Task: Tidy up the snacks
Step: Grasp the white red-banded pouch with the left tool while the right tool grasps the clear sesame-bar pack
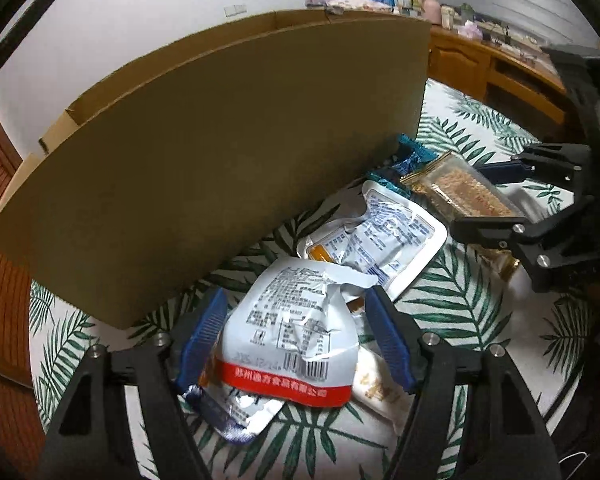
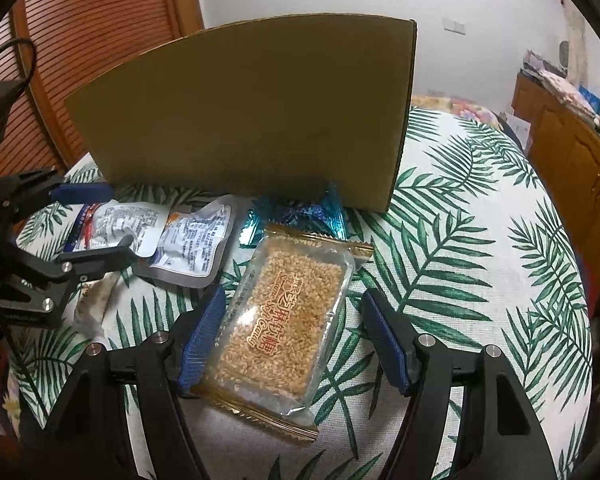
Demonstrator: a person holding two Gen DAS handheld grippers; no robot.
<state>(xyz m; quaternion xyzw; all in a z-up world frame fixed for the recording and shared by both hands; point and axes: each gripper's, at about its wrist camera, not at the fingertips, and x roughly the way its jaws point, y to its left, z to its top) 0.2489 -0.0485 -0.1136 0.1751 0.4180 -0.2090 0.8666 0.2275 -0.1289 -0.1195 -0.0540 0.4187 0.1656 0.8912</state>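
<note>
- Between the right gripper's (image 2: 294, 344) blue pads lies the sesame bar (image 2: 284, 328), flat on the tablecloth (image 2: 480, 280), its long axis running near to far, roughly along the fingers. The left pad touches its edge; the right pad stands off, so the jaws are open and not yet gripping.
- Left of it, the left gripper (image 1: 296, 340) straddles a crumpled white pouch (image 1: 296, 340); both pads sit at its sides, but I cannot tell whether they pinch it.
- A second white pouch (image 1: 380, 240) and a blue foil wrapper (image 2: 296, 216) lie farther off, near the box (image 2: 252, 120).
- The bar's wrap is clear, glossy film with gold crimped ends, likely slippery; the pouches are wrinkled foil.
- The box is plain brown cardboard, upright at the far side, nearer the left gripper.
- The cloth is white with green palm leaves.
</note>
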